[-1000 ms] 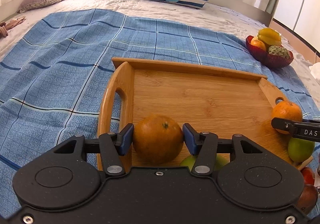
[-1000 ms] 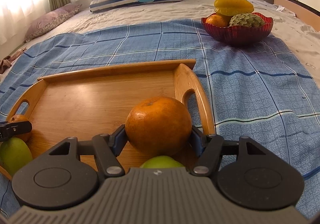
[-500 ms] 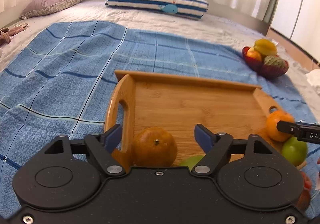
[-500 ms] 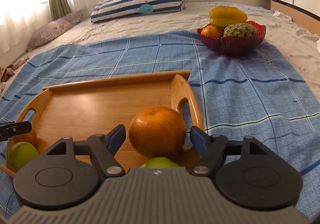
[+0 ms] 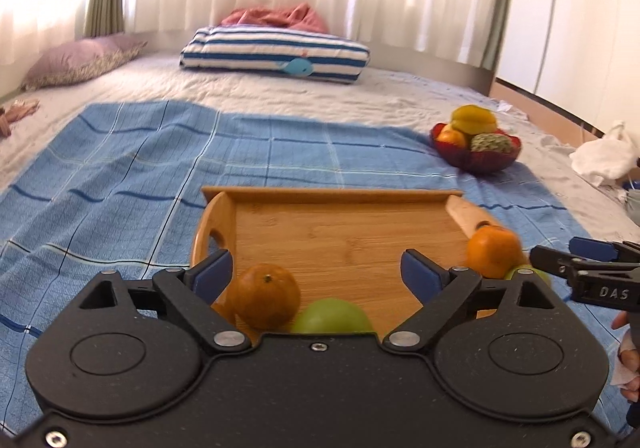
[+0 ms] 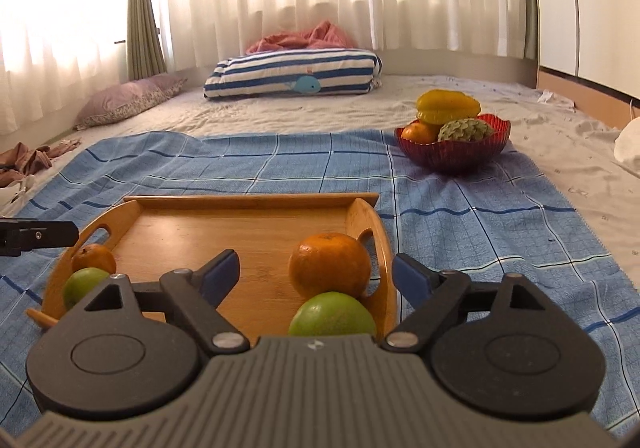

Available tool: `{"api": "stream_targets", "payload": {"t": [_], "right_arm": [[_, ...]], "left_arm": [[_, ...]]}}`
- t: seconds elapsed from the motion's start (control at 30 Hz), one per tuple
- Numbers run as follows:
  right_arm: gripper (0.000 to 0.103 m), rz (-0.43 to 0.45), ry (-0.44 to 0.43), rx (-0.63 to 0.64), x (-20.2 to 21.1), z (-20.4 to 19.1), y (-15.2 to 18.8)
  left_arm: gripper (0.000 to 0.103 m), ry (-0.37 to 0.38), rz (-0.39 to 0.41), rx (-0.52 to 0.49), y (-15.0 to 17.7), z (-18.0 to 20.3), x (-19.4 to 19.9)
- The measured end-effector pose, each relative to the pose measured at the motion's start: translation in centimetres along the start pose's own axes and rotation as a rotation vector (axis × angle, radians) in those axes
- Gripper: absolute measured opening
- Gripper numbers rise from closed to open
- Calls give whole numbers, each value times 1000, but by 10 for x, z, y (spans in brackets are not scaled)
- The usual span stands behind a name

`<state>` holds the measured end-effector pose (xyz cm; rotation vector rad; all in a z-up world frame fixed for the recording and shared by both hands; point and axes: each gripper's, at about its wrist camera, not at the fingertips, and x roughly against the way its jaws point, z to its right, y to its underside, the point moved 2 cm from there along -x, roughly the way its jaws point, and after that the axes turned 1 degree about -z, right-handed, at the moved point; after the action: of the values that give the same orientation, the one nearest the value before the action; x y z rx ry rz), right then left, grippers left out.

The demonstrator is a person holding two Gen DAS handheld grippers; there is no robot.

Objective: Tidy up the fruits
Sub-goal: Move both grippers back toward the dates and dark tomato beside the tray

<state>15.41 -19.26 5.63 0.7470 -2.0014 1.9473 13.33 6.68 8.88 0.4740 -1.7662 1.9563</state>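
Orange tangerine (image 6: 329, 264); green fruit (image 6: 332, 315); blue plaid blanket (image 6: 460, 215); red bowl (image 6: 452, 155).

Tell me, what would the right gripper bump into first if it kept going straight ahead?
Probably the orange on the wooden tray, sitting just ahead of the open right gripper, behind the green fruit. Depth is hard to judge.

Both wrist views look low along the bed, sharing the near wooden tray (image 5: 344, 232) (image 6: 240, 224).

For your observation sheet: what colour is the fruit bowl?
Translucent red bowl; the right wrist view shows it best.
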Motion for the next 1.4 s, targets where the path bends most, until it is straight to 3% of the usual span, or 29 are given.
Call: {"api": "stream_targets", "payload": {"t": [0.5, 1.0, 1.4], "right_arm": [[96, 137, 52, 21, 50, -10, 51], [100, 208, 81, 78, 74, -26, 99], [101, 205, 92, 203, 64, -52, 120]], "left_arm": [[93, 28, 61, -86, 35, 38, 42], [94, 37, 23, -91, 67, 48, 40], [94, 42, -20, -132, 85, 55, 26]]}}
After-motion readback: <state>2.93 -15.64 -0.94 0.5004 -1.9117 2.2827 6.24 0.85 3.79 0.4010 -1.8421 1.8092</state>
